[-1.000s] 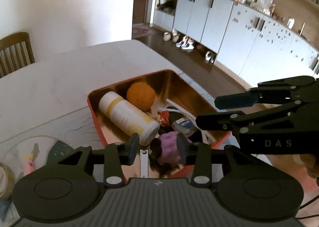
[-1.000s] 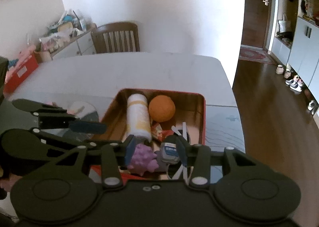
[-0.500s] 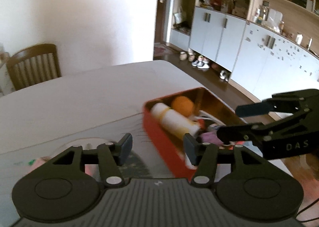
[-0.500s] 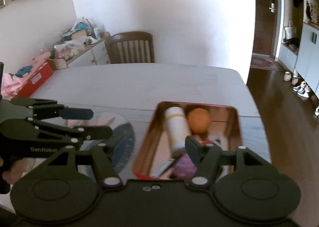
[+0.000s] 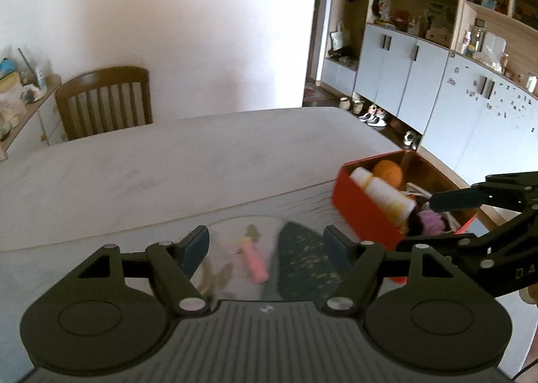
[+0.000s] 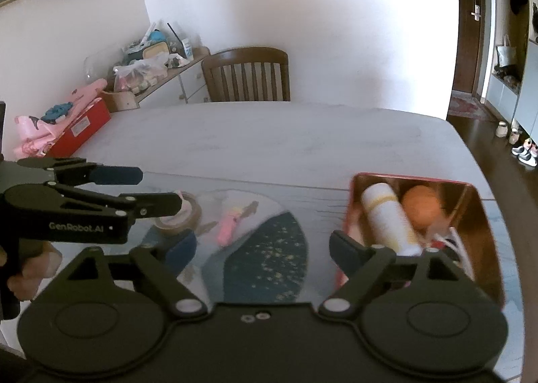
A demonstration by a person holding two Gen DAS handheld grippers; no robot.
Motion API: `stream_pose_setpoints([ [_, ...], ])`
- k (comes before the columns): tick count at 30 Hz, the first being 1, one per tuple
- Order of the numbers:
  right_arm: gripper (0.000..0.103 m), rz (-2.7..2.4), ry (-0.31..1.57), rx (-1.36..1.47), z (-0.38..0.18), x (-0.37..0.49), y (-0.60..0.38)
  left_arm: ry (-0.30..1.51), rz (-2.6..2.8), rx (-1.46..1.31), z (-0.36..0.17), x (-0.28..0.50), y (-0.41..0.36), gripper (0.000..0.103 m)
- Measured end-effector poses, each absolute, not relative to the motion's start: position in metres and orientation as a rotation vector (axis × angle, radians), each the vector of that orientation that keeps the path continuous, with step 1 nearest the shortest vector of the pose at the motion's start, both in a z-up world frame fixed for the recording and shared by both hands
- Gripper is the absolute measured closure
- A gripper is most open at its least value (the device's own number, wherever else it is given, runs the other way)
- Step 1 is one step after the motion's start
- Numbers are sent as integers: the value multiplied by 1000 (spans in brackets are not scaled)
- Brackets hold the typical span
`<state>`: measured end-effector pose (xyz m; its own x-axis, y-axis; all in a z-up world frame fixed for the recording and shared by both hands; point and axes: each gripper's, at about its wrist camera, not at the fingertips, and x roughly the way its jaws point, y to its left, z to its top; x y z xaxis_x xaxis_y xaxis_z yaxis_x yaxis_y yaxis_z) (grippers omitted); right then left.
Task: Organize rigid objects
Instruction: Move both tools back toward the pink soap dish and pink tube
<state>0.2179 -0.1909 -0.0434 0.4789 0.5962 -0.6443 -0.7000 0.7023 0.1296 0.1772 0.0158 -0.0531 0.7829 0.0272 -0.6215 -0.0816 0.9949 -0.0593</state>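
Pale tabletop [image 5: 175,161] fills the middle of both views, with a wooden chair [image 5: 104,100] behind it and cupboards along the upper right of the left wrist view.

Starting at the tongs: the left gripper [image 5: 267,245] has its jaws spread wide with nothing between them, hovering over a clear mat at the lower centre of its frame. The right gripper [image 6: 262,248] is likewise spread and empty. Directly ahead of both, between their fingertips, lies a small pink object [image 6: 228,226]; its exact kind is too blurred to tell. Just left of it in the right wrist view sits a roll of tape [image 6: 181,214], near the left gripper's upper finger.

Further out, at the right of each frame, the red tin [image 5: 366,211] holds a white bottle [image 6: 390,218], an orange ball [image 6: 422,208] and, seen only in the left wrist view, a purple spiky toy [image 5: 432,219].

Judging the risks: the two grippers point toward the same pink item and could collide if both reach. The right gripper's right finger sits just beside the tin's near corner, so a careless sweep might shove the tin toward the table edge.
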Motion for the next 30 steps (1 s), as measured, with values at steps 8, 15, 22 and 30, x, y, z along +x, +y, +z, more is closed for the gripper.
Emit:
stream_pose_setpoints([
  [8, 0, 743, 731, -155, -56, 216, -153, 687, 99, -75, -74, 172, 58, 20],
  [15, 0, 712, 746, -206, -70, 222, -121, 713, 126, -65, -99, 179, 86, 20],
  [22, 2, 695, 787, -259, -88, 236, -94, 721, 121, 9, -123, 193, 91, 21],
  [30, 17, 665, 858, -269, -108, 260, -74, 731, 102, 30, -139, 204, 93, 21],
])
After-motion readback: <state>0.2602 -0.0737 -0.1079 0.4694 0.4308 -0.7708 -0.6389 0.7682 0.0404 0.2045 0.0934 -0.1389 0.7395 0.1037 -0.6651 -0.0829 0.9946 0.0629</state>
